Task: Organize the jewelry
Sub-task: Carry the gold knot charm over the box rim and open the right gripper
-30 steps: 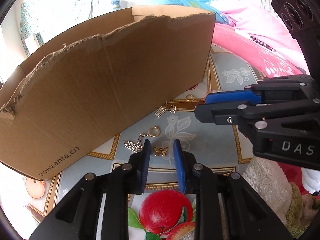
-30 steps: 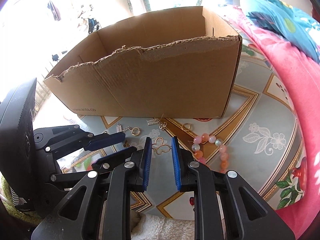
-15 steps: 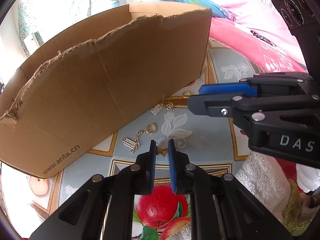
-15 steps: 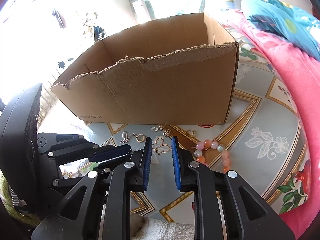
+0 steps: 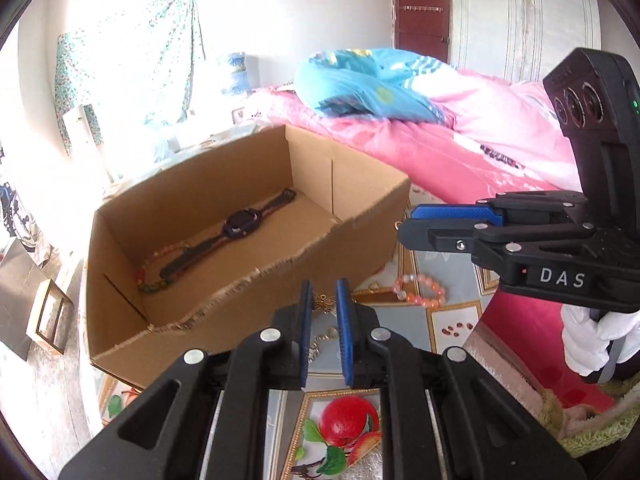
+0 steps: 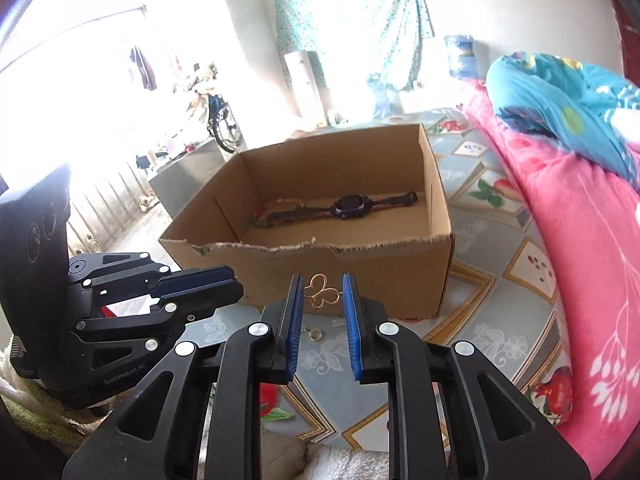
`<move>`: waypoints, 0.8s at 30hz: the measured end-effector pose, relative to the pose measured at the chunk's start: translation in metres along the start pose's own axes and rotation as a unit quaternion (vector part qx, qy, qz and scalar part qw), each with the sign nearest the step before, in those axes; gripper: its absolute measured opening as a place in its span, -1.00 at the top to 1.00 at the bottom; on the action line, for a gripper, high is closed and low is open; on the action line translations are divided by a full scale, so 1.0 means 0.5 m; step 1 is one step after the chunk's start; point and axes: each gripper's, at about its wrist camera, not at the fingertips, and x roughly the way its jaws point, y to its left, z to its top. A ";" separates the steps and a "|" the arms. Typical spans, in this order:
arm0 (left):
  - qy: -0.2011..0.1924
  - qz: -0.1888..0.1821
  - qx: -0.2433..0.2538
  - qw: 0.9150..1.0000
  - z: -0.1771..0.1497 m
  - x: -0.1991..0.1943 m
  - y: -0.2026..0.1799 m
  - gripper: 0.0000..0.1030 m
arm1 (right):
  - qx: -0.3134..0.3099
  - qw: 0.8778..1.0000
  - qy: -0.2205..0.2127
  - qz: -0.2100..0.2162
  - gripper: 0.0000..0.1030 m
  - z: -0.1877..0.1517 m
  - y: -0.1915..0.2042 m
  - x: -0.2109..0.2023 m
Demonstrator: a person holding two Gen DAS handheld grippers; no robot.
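Left tongs point(image 5: 321, 298) pinch a small gold butterfly charm point(image 5: 323, 302), lifted before the torn brown cardboard box point(image 5: 224, 184). Right tongs point(image 6: 320, 293) grip a gold wire butterfly pendant point(image 6: 322, 291) at its two sides. Inside the box lie a dark wristwatch point(image 6: 352, 205) and a bead string point(image 5: 154, 266).

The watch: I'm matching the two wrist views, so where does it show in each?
Left wrist view: the watch lies on the floor of the cardboard box, left of centre.
Right wrist view: the watch lies in the cardboard box, just above centre.
Shared landmark: the box's torn near edge.
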 end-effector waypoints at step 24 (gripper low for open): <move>0.082 0.139 -0.017 0.987 0.072 0.178 0.217 0.77 | -0.037 0.996 0.082 0.016 0.59 0.136 0.068 0.272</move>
